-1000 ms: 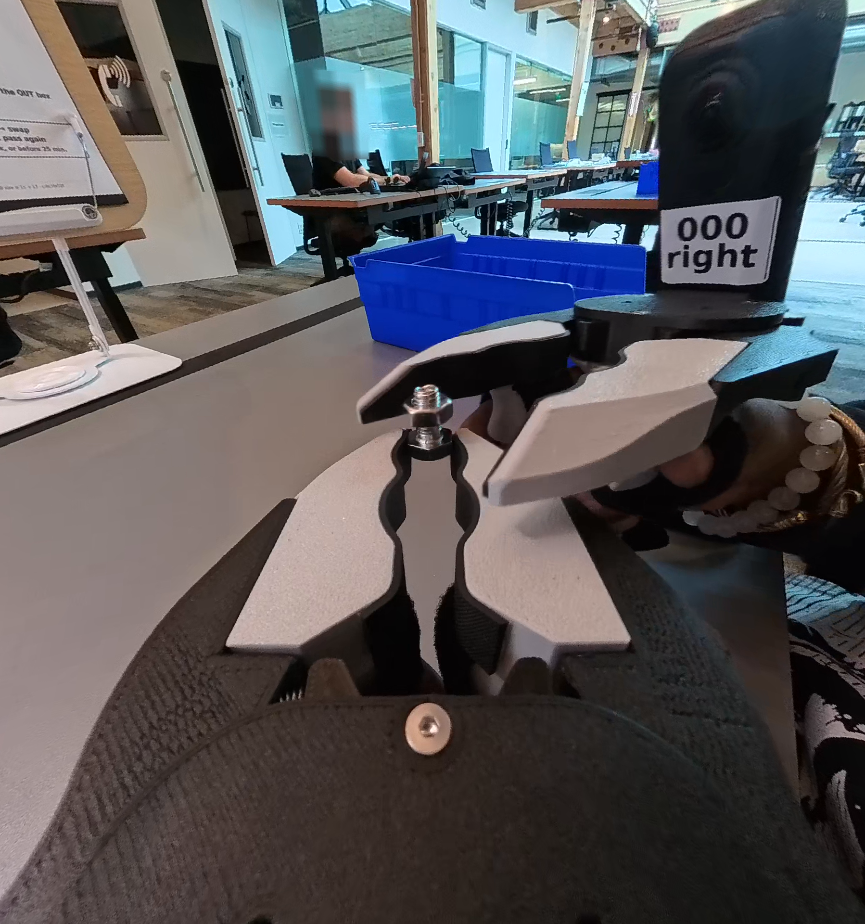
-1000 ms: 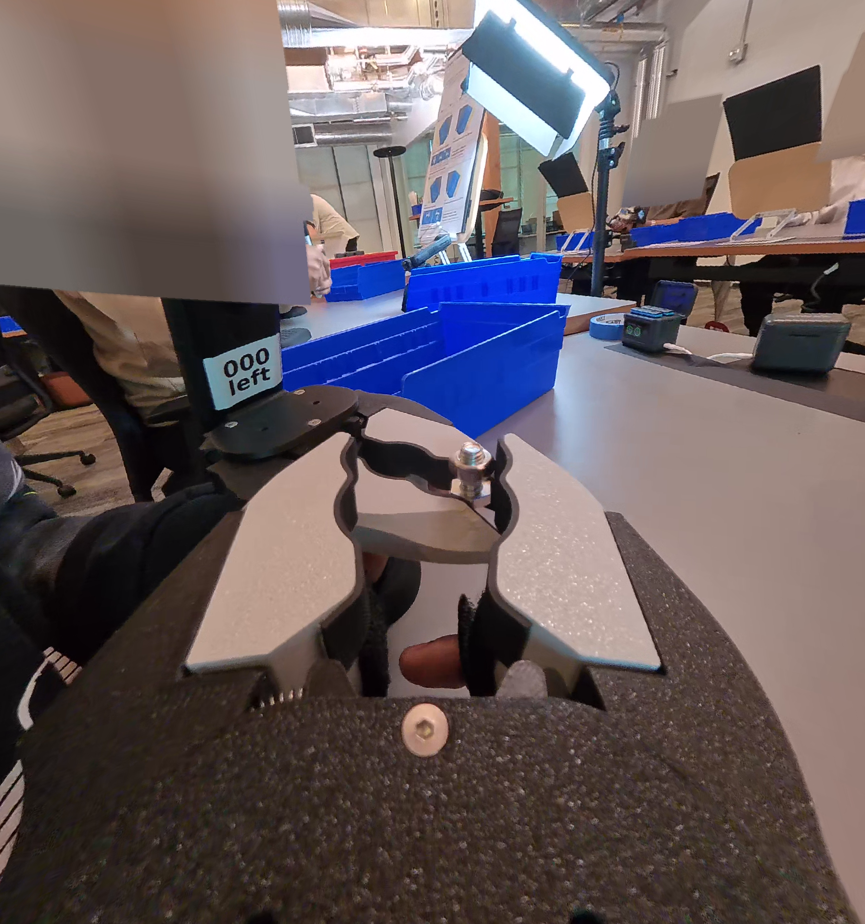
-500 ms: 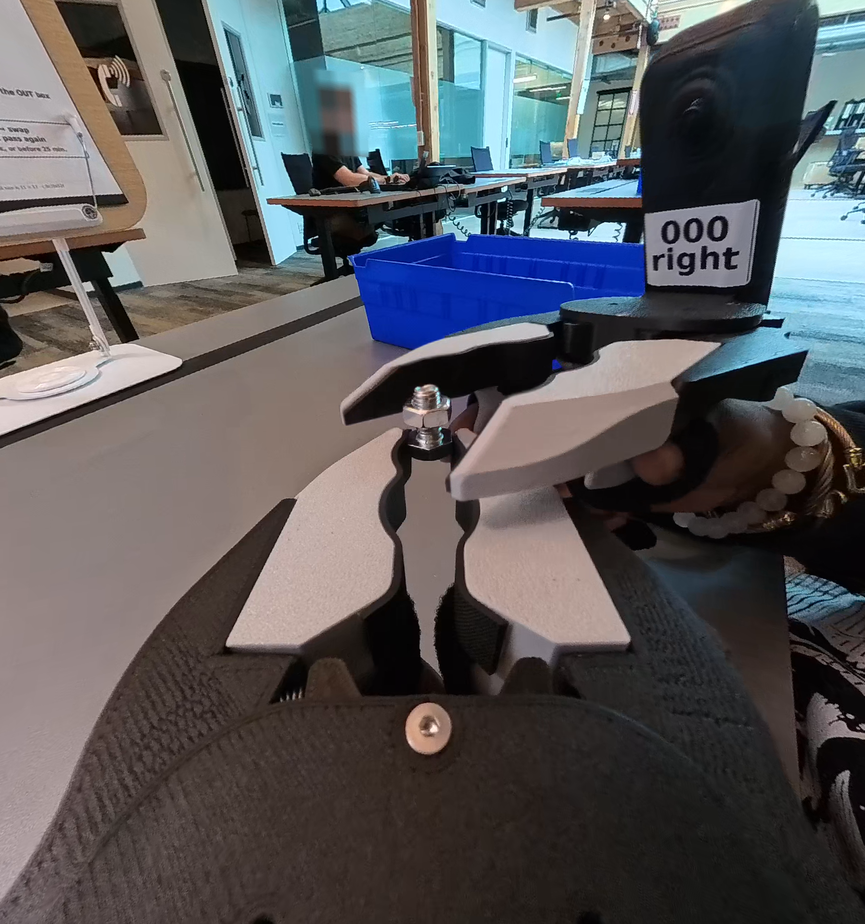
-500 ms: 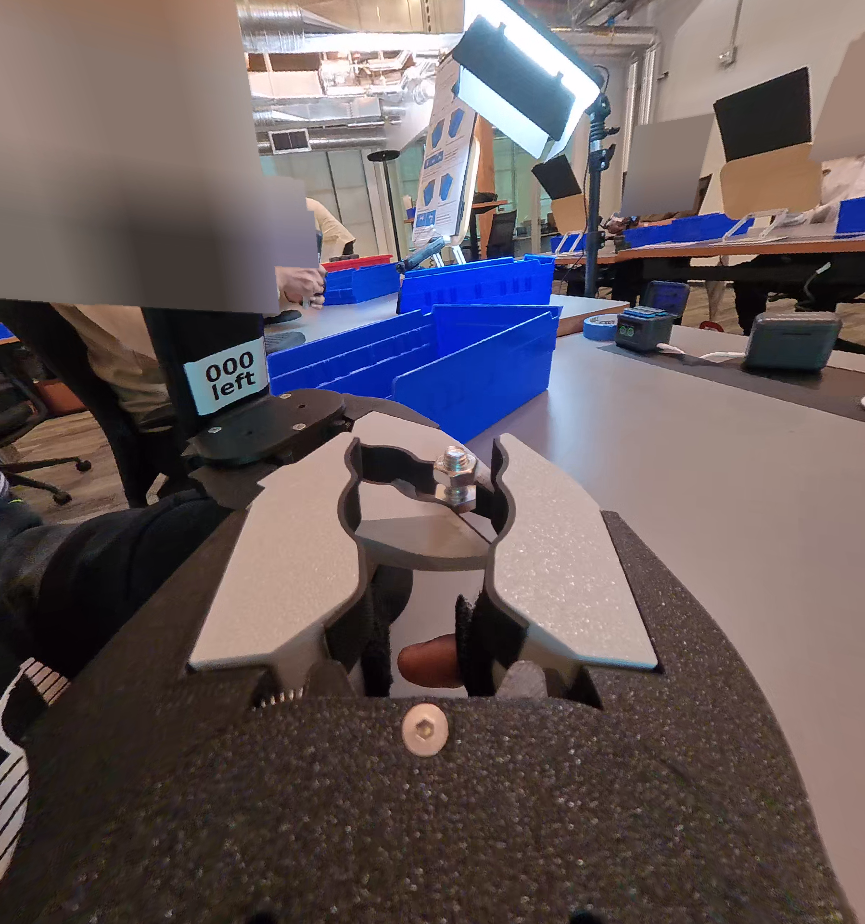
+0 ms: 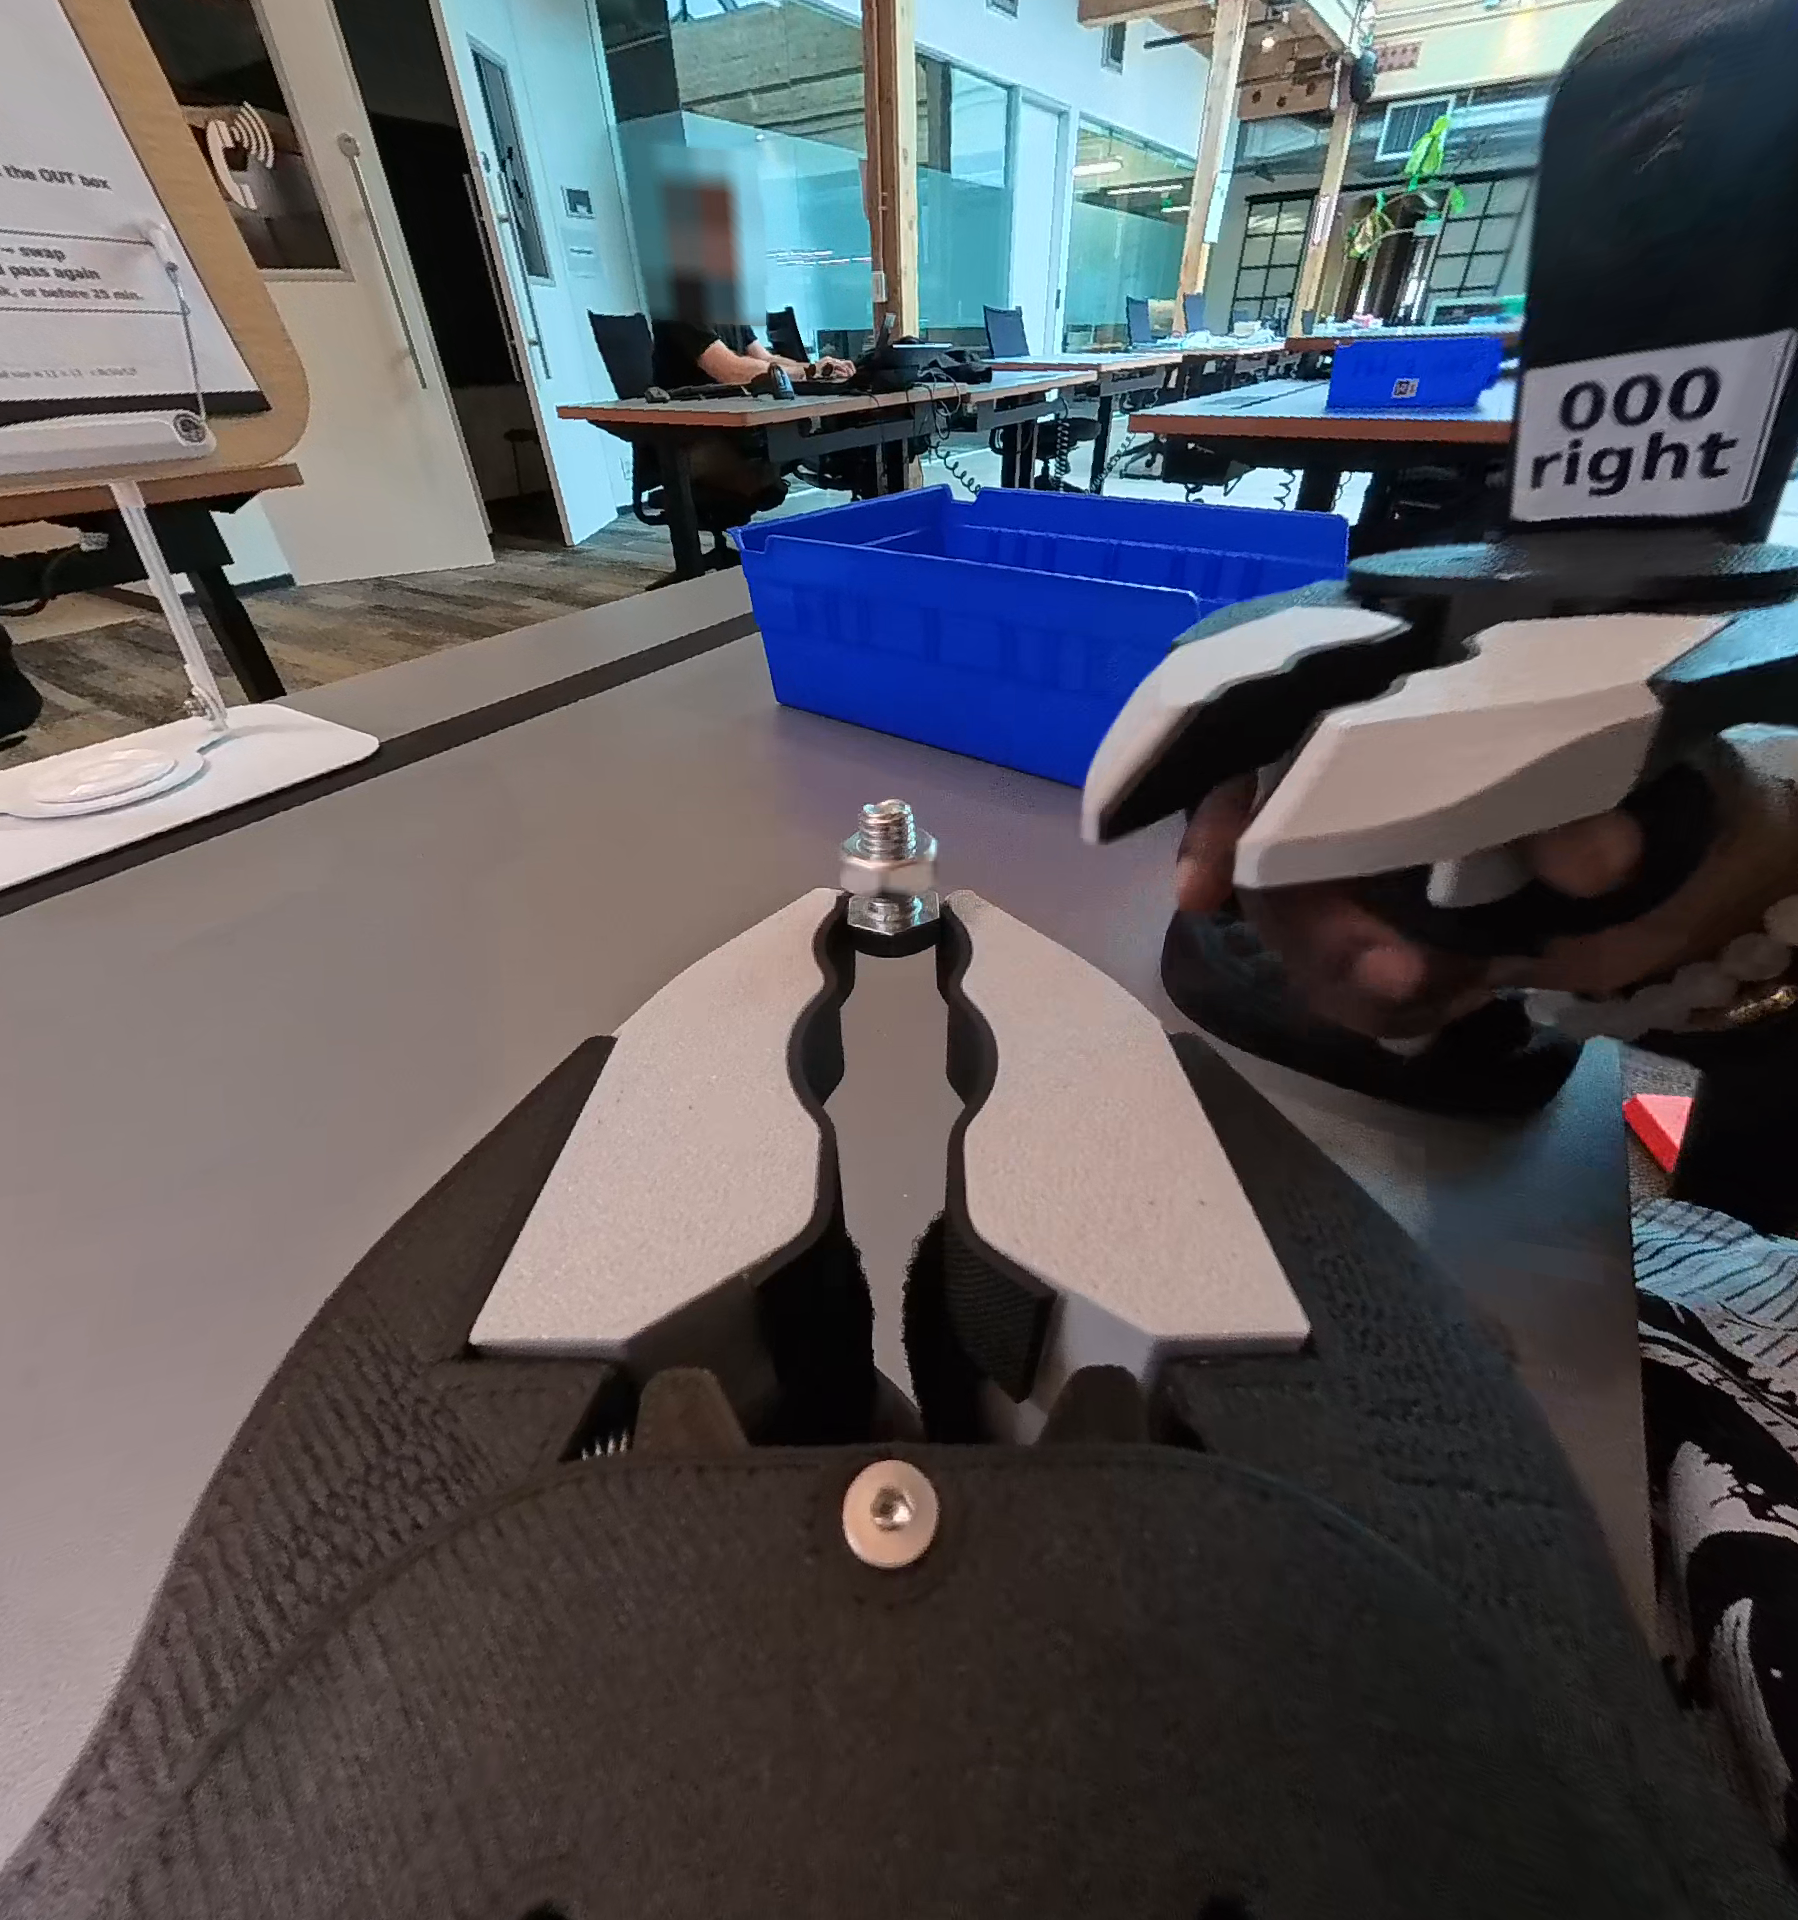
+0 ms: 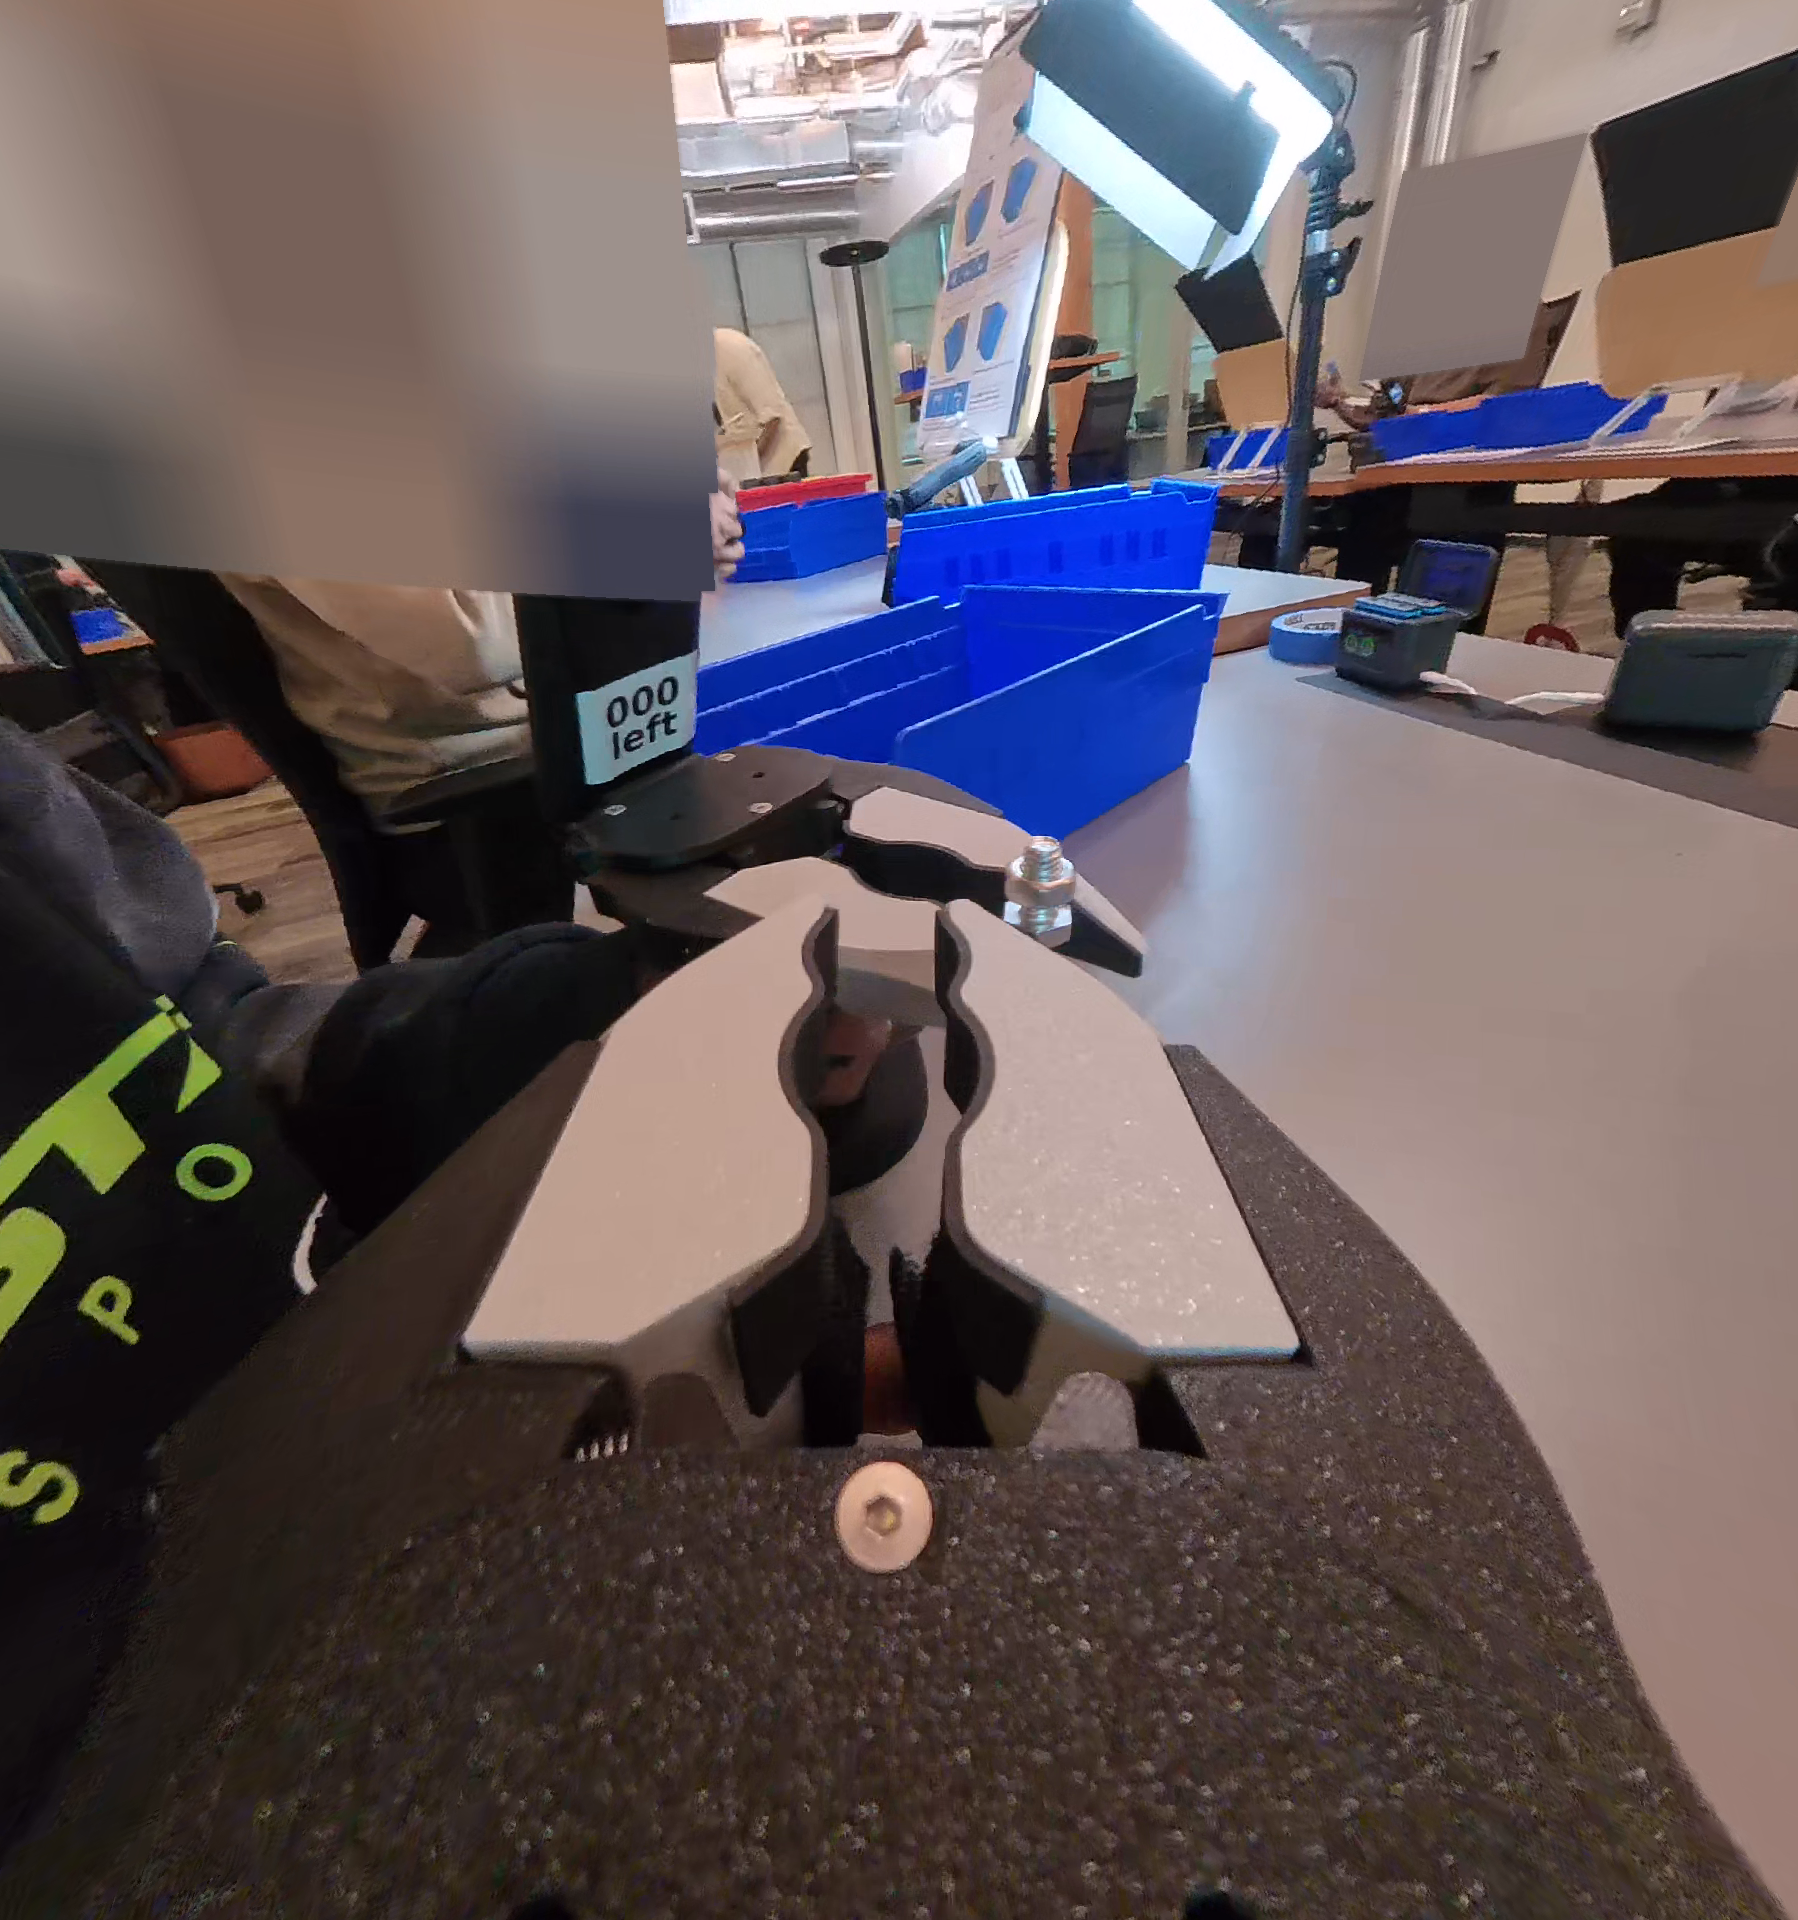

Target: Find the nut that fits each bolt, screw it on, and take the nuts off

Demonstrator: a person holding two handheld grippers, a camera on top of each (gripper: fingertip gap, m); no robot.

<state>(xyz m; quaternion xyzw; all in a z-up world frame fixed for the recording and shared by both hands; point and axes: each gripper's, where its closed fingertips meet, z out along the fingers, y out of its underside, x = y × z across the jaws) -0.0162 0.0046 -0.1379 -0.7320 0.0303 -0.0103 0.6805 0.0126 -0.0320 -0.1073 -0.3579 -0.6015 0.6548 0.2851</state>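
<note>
Left wrist view gives us the left hand-held gripper (image 5: pixel 887 920) closed on the bolt (image 5: pixel 887 831), its two fingertips pressing the hexagonal head from either side so that the threaded shank stands upright above them. We see a silver nut (image 5: pixel 887 864) threaded partway down that shank, with a few threads bare above it and a short stretch of thread between it and the head. Bolt and nut are held just above the grey counter (image 5: pixel 459 935).

To the right and a little higher, well clear of the bolt, we find the right hand-held gripper (image 5: pixel 1175 821), carried by a hand (image 5: pixel 1394 935) with a pearl bracelet. Its fingers stand only narrowly apart with nothing between them; in the right wrist view the same narrow slot between its fingertips (image 6: pixel 879 925) is bare, and the bolt (image 6: pixel 1042 888) sits to the right of them, apart from both pads.

Beyond the grippers we see a blue bin (image 5: pixel 978 623) on the counter, and at far left a white stand base (image 5: pixel 147 758) carrying a sign. In the right wrist view a light panel (image 6: pixel 1175 114) rises behind the bins.
</note>
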